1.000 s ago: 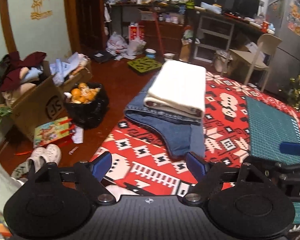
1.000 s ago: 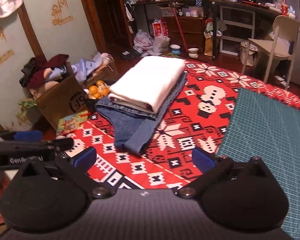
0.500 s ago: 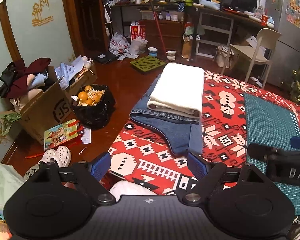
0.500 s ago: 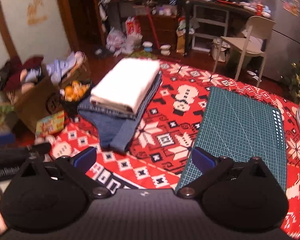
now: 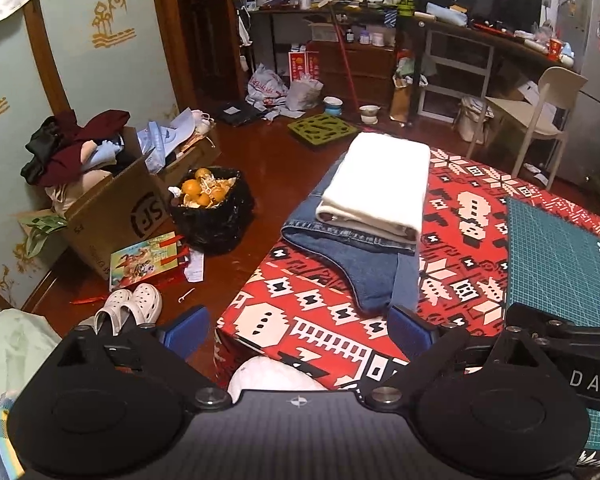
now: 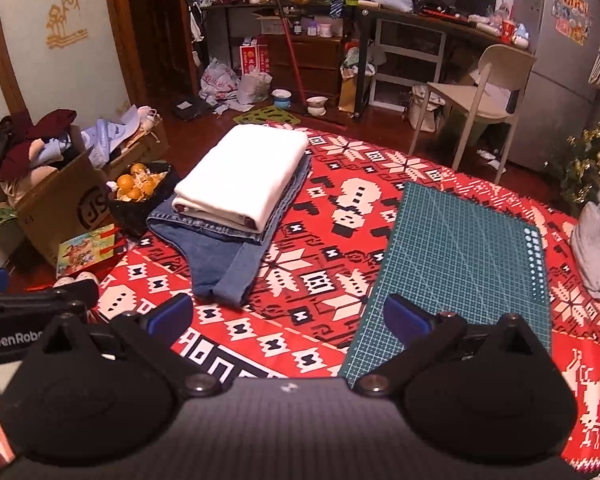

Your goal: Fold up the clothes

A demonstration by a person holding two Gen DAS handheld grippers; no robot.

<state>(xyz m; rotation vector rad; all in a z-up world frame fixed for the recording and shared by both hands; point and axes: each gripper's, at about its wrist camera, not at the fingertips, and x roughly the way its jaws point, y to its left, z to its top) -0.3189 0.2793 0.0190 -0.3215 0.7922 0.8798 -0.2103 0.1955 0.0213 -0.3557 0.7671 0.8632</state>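
Note:
A folded white cloth [image 5: 380,184] [image 6: 244,176] lies on top of folded blue jeans [image 5: 368,268] [image 6: 220,264], at the left side of a table under a red patterned cloth [image 5: 460,208] [image 6: 340,240]. My left gripper [image 5: 298,328] hovers above the table's near left corner, short of the jeans. Its jaws are opening and nothing is between them. My right gripper [image 6: 288,316] stands open and empty over the table's near edge, to the right of the stack. Neither gripper touches the clothes.
A green cutting mat [image 5: 560,256] [image 6: 460,248] covers the table's right half. A crumpled grey garment [image 6: 596,248] lies at the far right edge. On the floor to the left are a cardboard box of clothes [image 5: 112,200], a black bag of oranges [image 5: 208,208] and white shoes [image 5: 128,308]. A chair [image 6: 480,92] stands behind the table.
Both grippers have risen and drawn back a little from the stack. The left jaws stand slightly wider. The right view has swung right, showing more of the mat. The stack has not moved.

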